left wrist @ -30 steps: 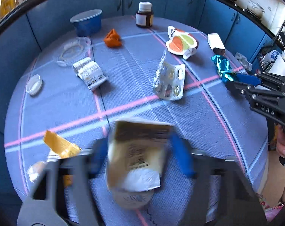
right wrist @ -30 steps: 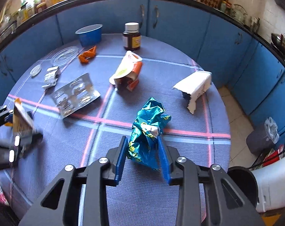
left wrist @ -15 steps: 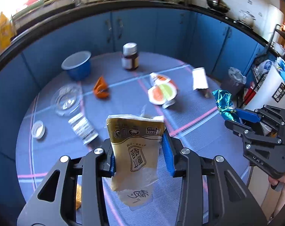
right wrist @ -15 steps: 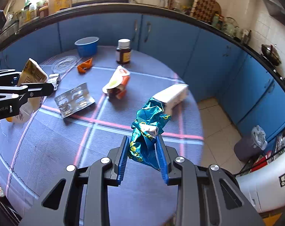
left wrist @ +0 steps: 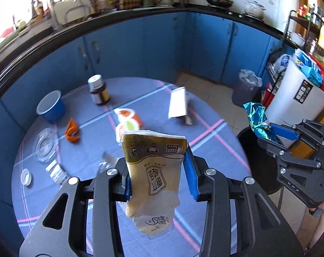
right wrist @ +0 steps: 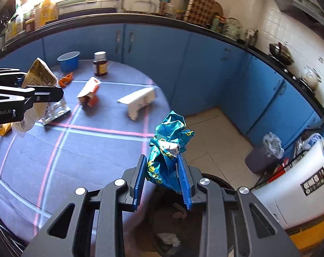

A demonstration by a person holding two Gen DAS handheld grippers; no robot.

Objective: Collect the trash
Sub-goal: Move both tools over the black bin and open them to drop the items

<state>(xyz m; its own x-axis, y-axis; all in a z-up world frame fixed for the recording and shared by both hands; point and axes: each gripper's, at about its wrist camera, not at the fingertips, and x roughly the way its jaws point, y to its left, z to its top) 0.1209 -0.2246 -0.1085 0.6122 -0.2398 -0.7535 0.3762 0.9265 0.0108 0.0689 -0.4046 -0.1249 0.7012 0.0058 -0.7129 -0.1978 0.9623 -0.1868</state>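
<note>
Two pieces of trash are in my grip, one in each tool, both lifted clear of the round blue table point(left wrist: 140, 242). My left gripper point(left wrist: 157, 171) is clamped on a tan pouch point(left wrist: 154, 169), the blue pads pressing its two side edges about midway up, so the printed top stands above the jaws and the clear, emptied bottom hangs limp below. My right gripper point(right wrist: 163, 177) is clamped on a crumpled teal wrapper point(right wrist: 168, 147), which sticks up from between the pads. Beneath that gripper I see the dark mouth of a black bin point(right wrist: 174, 224) with scraps already inside. Both items look feather-light, thin and crinkly; I judge they will sag, fold or slip rather than resist, so a pinch across a bunched or doubled part holds best. Left on the table are a white carton point(left wrist: 178, 105), an orange scrap point(left wrist: 71, 130), a blister pack point(right wrist: 54, 112), a brown jar point(left wrist: 98, 92) and a blue bowl point(left wrist: 51, 108).
</note>
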